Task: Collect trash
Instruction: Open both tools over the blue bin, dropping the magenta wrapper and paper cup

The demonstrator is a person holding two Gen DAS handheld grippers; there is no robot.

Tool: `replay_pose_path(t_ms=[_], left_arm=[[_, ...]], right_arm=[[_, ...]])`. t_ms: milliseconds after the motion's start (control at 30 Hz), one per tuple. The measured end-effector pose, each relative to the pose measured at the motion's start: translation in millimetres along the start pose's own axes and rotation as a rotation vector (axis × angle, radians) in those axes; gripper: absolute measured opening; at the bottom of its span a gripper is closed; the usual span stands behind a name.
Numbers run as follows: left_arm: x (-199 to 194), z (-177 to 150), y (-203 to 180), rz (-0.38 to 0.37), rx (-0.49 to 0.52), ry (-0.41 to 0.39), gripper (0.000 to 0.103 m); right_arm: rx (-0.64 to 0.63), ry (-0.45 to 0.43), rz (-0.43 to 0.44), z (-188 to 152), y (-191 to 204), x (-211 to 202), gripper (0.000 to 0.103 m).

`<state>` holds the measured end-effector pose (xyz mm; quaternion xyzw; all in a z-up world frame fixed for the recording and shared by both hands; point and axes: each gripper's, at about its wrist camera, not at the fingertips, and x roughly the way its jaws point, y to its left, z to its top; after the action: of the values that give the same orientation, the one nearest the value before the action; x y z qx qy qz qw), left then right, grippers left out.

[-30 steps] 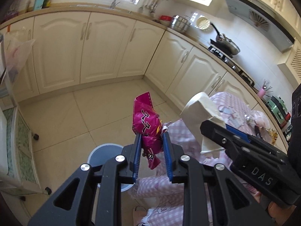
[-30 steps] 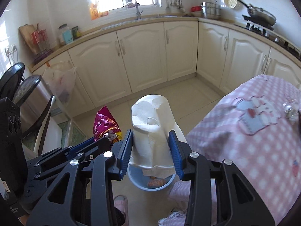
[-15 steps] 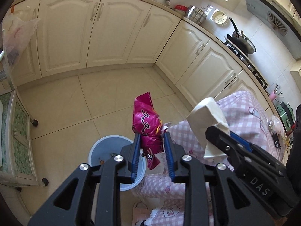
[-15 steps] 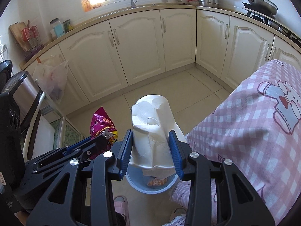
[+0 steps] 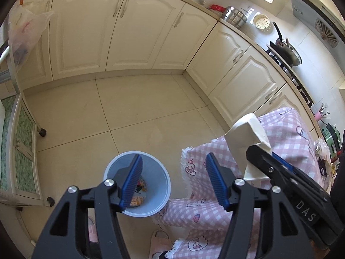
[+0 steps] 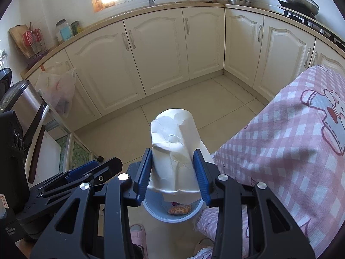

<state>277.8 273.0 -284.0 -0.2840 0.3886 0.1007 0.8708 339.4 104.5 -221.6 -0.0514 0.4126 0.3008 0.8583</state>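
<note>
My left gripper (image 5: pixel 173 180) is open and empty, hanging above a pale blue trash bin (image 5: pixel 158 171) on the floor; wrappers lie in the bin's bottom (image 5: pixel 138 199). My right gripper (image 6: pixel 172 170) is shut on a crumpled white paper cup (image 6: pixel 174 149), held above the same bin (image 6: pixel 155 212). The cup also shows in the left wrist view (image 5: pixel 248 133), with the right gripper to the right of the left one. The left gripper appears in the right wrist view at lower left (image 6: pixel 86 172).
A table with a pink checked cloth (image 5: pixel 286 133) stands right of the bin, its cloth hanging close to the bin. Cream kitchen cabinets (image 5: pixel 138 32) line the far walls. A wheeled cart (image 5: pixel 21 151) stands at left. Pink slippers (image 6: pixel 137 235) are near the bin.
My left gripper has opened and the magenta snack wrapper it held is gone from its jaws. Both grippers have tilted down over the bin. The right gripper still holds the cup.
</note>
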Motion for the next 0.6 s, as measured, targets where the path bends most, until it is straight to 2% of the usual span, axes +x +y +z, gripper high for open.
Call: replay_pose_path(t_ms=[467, 600], left_arm=[[-11, 0, 15, 0.014, -0.032, -0.016, 0.06], [-13, 2, 20, 0.021, -0.044, -0.026, 0.06]], right_arm=[[-0.015, 0.005, 0.03, 5, 14, 6, 0.038], [-0.013, -0.007, 0.045, 10, 18, 10, 0.043]])
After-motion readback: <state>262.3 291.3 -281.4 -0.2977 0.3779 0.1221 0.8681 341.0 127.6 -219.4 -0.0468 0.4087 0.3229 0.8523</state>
